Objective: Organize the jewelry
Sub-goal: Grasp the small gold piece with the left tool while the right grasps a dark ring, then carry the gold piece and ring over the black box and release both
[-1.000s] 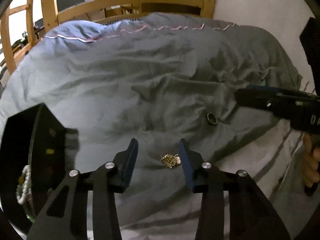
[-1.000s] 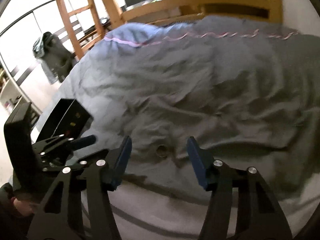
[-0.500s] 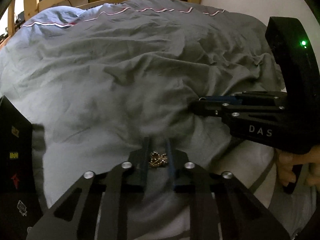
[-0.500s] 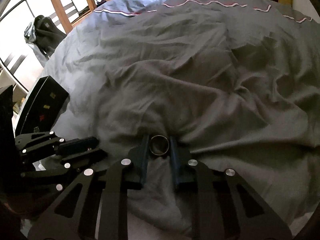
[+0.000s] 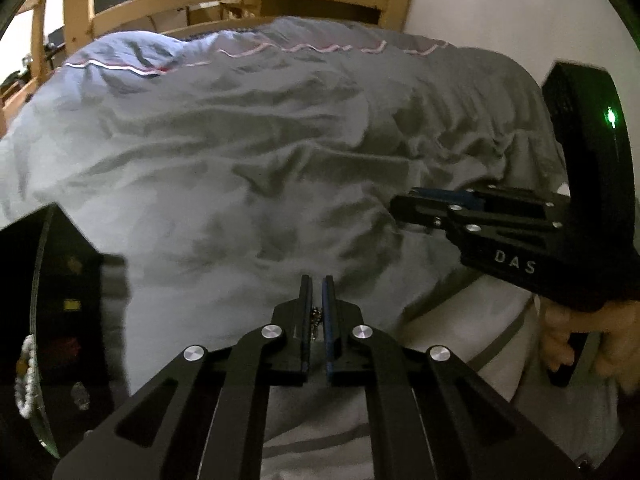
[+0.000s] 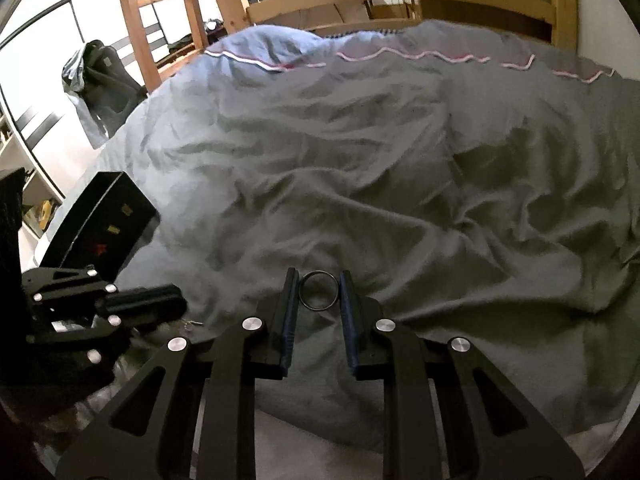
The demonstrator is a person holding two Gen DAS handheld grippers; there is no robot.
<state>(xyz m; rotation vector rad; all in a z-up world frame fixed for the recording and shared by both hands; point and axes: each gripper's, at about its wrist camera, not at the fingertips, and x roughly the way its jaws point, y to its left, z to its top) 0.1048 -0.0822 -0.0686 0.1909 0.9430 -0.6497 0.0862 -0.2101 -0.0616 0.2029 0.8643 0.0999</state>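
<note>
Gold chain [image 5: 316, 320] mostly hidden, pinched between nearly closed left fingers [image 5: 305, 300]; ring [image 6: 319, 290] clamped upright between right fingers [image 6: 347, 300], just above grey duvet [image 6: 400, 184]; black jewelry box [image 6: 100, 224] cropped left; both grippers angled downward.

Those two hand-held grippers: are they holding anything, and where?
Left hand-held gripper pinches a gold chain bunched between its pads; right hand-held gripper clamps a ring across its rim.

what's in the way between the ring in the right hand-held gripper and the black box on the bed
Nothing on the bed itself. The ring is pinched in the right hand-held gripper, and only the left hand-held gripper hangs between it and the black box over the rumpled duvet.
</note>
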